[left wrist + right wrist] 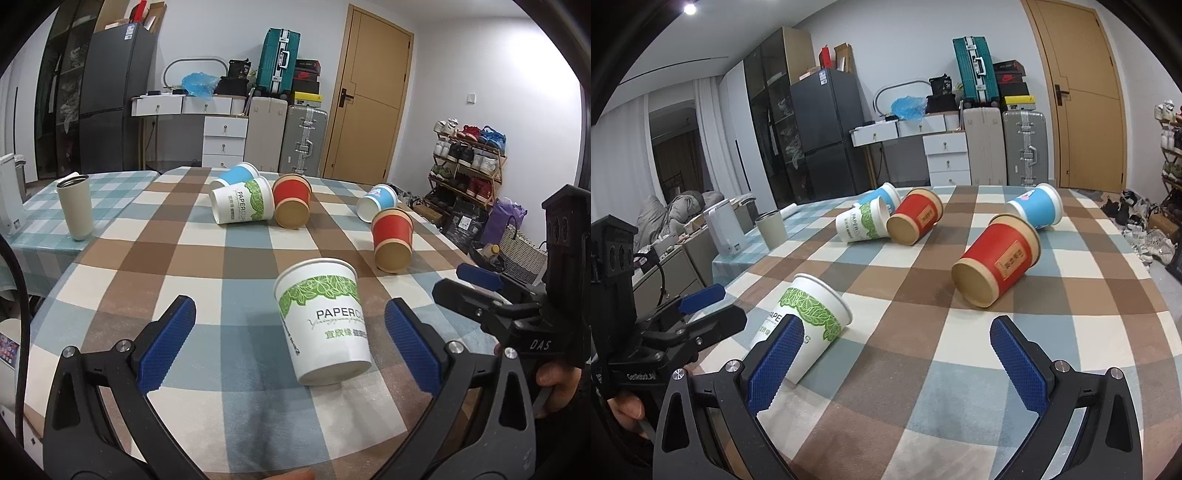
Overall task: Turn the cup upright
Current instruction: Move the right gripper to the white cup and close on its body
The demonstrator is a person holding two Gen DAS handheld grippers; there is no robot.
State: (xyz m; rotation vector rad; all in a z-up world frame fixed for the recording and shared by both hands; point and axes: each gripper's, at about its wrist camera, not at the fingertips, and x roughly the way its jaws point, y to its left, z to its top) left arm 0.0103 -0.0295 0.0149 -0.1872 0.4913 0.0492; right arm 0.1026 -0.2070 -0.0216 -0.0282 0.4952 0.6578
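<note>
A white paper cup with green leaf print (323, 319) lies on its side on the checked tablecloth, between the open fingers of my left gripper (290, 341), nearer the right finger, not touched. It also shows in the right wrist view (807, 321), partly behind my right gripper's left finger. My right gripper (897, 365) is open and empty over the cloth, with a red cup (995, 267) lying ahead of it. The right gripper also shows in the left wrist view (491, 291).
Several other cups lie on their sides farther back: white-green (242, 203), blue (236, 175), red (291, 201), blue (376, 203), red (392, 240). A beige tumbler (74, 206) stands upright at left. The table's right edge (1160, 291) drops toward a shoe rack.
</note>
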